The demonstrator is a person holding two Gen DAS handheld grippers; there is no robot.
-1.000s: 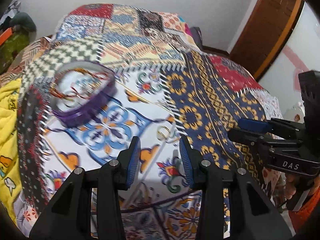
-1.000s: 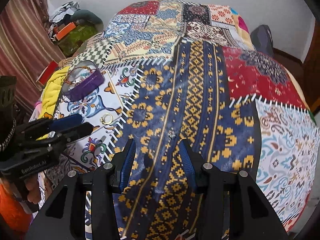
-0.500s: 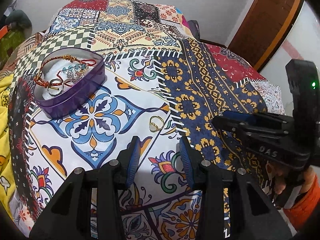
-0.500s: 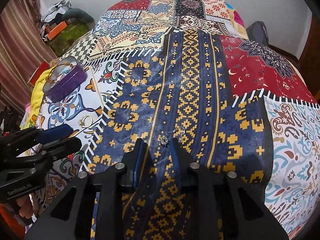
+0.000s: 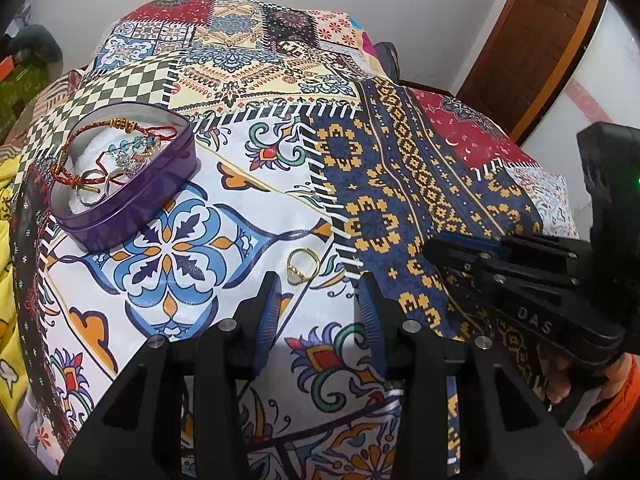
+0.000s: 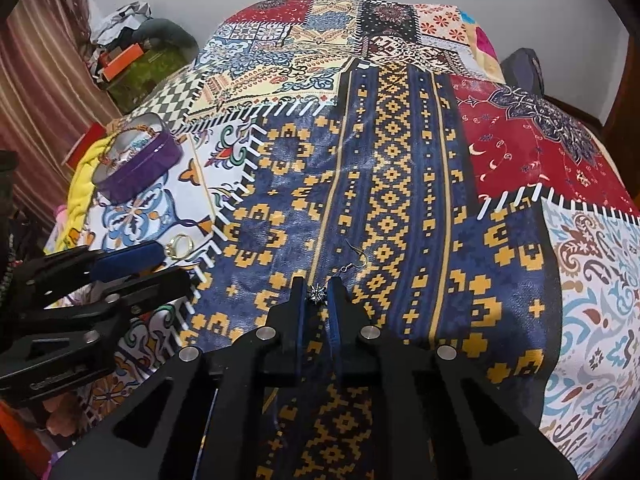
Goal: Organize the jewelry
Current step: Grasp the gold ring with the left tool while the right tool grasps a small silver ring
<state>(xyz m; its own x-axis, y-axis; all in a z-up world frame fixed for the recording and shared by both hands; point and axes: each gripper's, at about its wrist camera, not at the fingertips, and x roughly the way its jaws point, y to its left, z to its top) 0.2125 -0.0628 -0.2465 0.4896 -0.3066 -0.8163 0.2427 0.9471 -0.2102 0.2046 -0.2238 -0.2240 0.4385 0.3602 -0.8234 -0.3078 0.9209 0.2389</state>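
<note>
A purple jewelry tin holds red cord bracelets, beads and rings; it also shows far left in the right wrist view. A gold ring lies on the quilt just ahead of my open left gripper, and shows in the right wrist view. My right gripper is shut on a small silver earring, whose hook wire trails forward on the blue and yellow patch. The right gripper also shows in the left wrist view.
Everything rests on a bed with a patchwork quilt. A yellow blanket lies by the tin at the left edge. Clutter sits beside a striped curtain. A wooden door stands at the right.
My right gripper has come down over the earring and closed its jaws on it. My left gripper has edged toward the gold ring and stays open.
</note>
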